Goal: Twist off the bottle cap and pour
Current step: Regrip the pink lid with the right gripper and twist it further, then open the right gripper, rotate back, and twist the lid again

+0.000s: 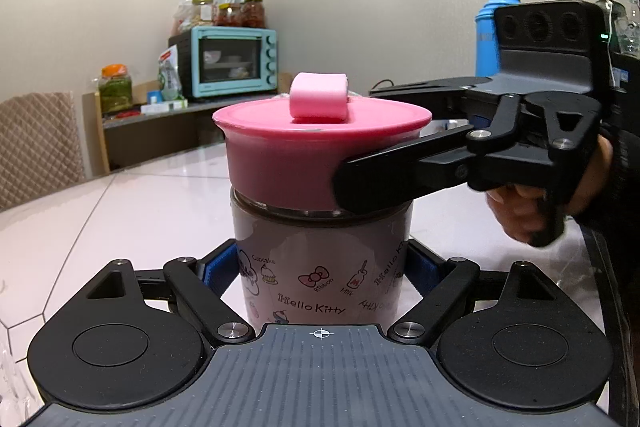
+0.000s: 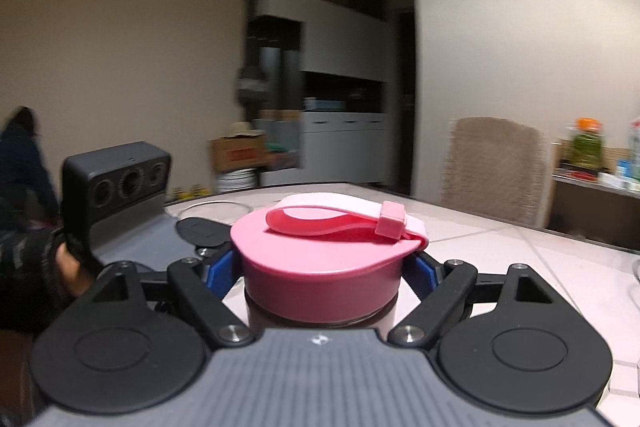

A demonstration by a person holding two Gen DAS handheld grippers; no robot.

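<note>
upright bottle, pink cap seemingly on.

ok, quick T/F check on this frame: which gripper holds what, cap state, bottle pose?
1. The left gripper is clamped on the bottle body. True.
2. The right gripper grips the bottle's base. False: it is closed on the pink cap.
3. The cap is off and lies on the table. False: it sits on the bottle's neck.
4. The bottle stands upright. True.
5. The cap's strap is blue. False: it is pink.
</note>
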